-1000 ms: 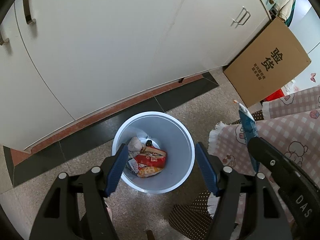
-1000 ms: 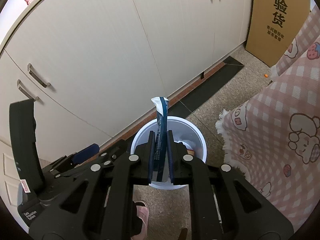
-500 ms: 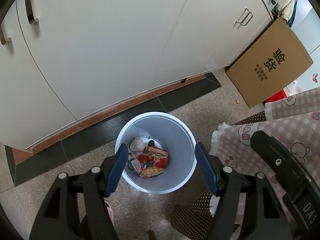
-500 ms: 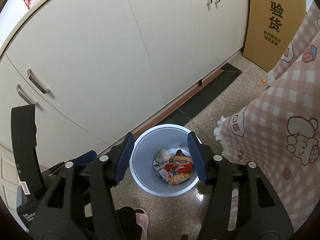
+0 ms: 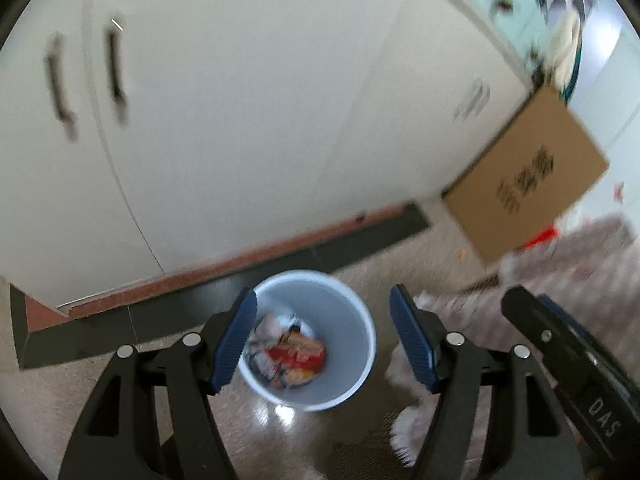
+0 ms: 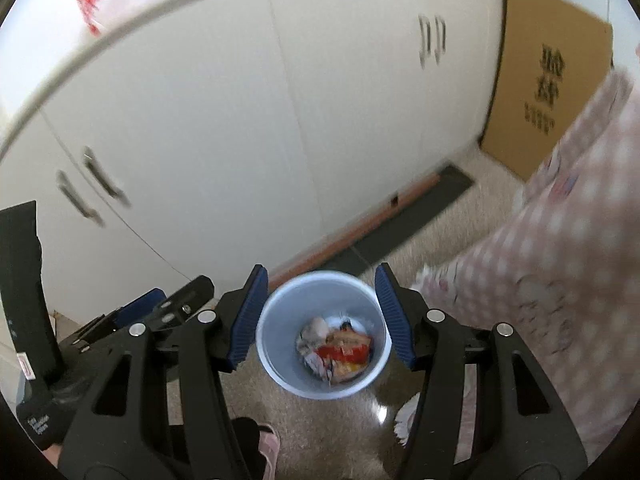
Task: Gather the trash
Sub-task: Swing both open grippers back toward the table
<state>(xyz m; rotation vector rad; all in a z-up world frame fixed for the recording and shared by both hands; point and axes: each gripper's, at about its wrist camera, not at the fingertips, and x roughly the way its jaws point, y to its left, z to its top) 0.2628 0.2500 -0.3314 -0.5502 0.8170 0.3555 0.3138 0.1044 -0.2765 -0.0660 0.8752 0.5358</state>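
Below white cabinets (image 6: 248, 128), trash (image 6: 336, 350) lies binned — both claws (image 6: 320, 318) gape empty above.

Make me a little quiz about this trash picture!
1. True or false: the right tool holds a wrapper.
2. Where does the bin stand? A) on a table B) on the floor by the cabinets C) inside the box
3. Fill in: the trash lies ___ the bin.

Key: 1. False; it is open with nothing between its pads. 2. B. 3. Inside.
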